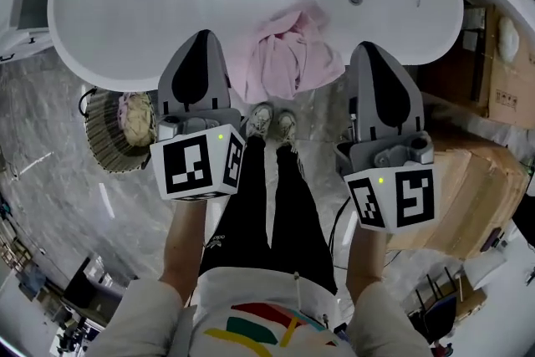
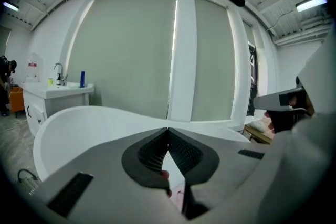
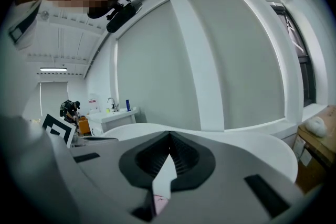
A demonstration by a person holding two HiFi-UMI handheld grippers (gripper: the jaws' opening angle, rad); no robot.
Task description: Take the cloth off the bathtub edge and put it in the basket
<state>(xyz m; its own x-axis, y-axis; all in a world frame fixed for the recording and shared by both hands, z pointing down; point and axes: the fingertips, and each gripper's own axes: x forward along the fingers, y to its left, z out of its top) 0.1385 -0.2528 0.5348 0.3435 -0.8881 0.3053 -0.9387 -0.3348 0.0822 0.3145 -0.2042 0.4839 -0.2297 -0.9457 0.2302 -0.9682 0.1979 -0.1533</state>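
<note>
A pink cloth [image 1: 288, 54] hangs crumpled over the near edge of the white bathtub [image 1: 109, 63], between my two grippers. My left gripper [image 1: 201, 36] is just left of the cloth and above the tub rim, shut with nothing in it. My right gripper [image 1: 370, 46] is to the cloth's right, also shut and empty. A round woven basket [image 1: 104, 142] stands on the floor left of the tub, with a pale bundle of fabric [image 1: 135, 117] in it. In the left gripper view the jaws [image 2: 168, 131] meet over the tub; the right gripper [image 3: 169, 136] looks the same.
Cardboard boxes [image 1: 506, 75] and a wooden board [image 1: 456, 188] crowd the floor to the right of the tub. My shoes [image 1: 272, 123] stand on marble floor right at the tub's edge. A sink counter [image 2: 58, 89] stands beyond the tub's far left end.
</note>
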